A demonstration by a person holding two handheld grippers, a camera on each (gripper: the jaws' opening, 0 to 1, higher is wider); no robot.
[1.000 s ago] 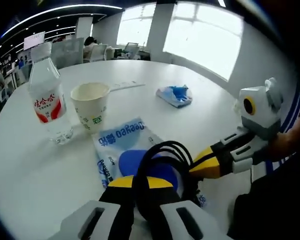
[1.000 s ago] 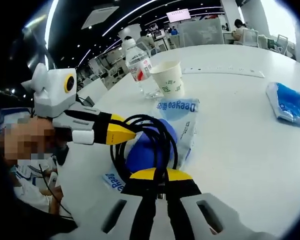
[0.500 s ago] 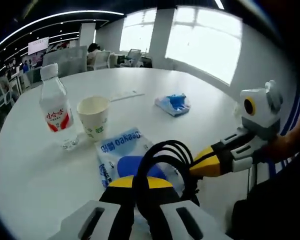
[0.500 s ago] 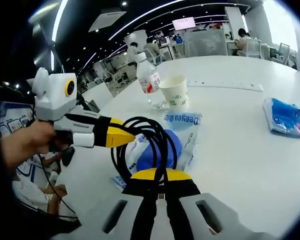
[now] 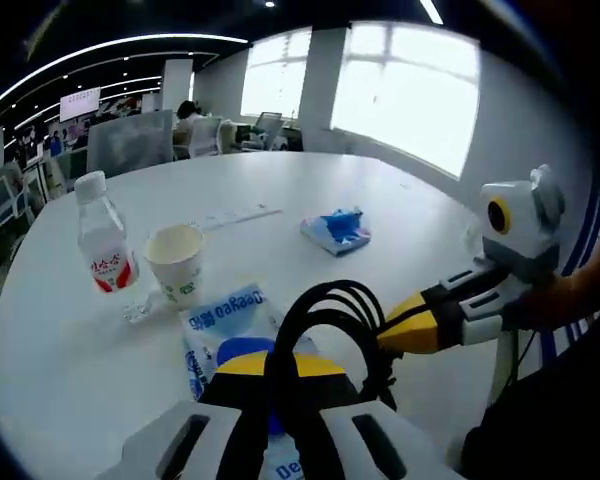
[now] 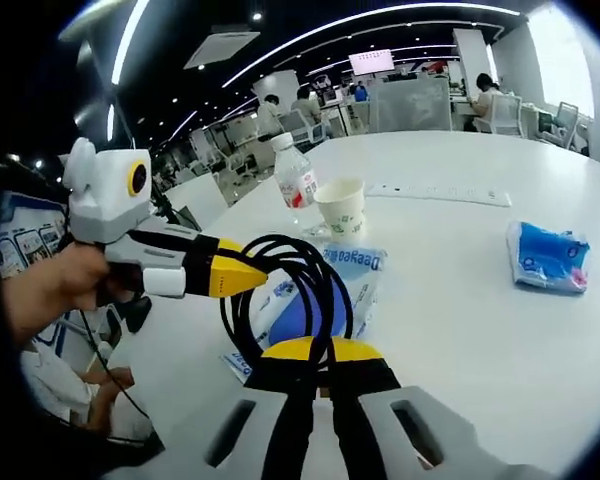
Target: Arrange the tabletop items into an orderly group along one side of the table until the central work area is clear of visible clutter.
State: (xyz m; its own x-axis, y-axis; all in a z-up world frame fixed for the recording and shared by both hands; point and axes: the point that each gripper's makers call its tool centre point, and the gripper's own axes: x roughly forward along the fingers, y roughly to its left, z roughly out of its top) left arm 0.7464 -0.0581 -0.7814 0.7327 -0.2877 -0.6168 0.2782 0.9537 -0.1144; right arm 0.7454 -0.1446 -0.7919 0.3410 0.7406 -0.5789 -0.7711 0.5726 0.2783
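A coiled black cable [image 5: 332, 312] hangs above the white round table [image 5: 410, 250], held from two sides. My left gripper [image 5: 280, 362] is shut on its lower part, and my right gripper [image 5: 405, 328] comes in from the right, shut on the coil's side. In the right gripper view the cable [image 6: 285, 285] rises from my shut right gripper [image 6: 315, 348], and the left gripper [image 6: 245, 275] pinches it from the left. Below lie a blue-and-white packet [image 5: 218, 322], a paper cup [image 5: 177, 260], a water bottle [image 5: 104, 255] and a small blue pack [image 5: 335, 228].
A white power strip [image 5: 235, 213] lies flat beyond the cup. In the right gripper view the bottle [image 6: 294, 180], cup [image 6: 342, 208], packet [image 6: 315, 300] and blue pack [image 6: 548, 258] spread across the table. A hand [image 6: 50, 290] holds the left gripper. Office desks and chairs stand behind.
Both views have pulled up and back from the table, so the items look smaller and farther. The cable stays held by both grippers and has risen with them.
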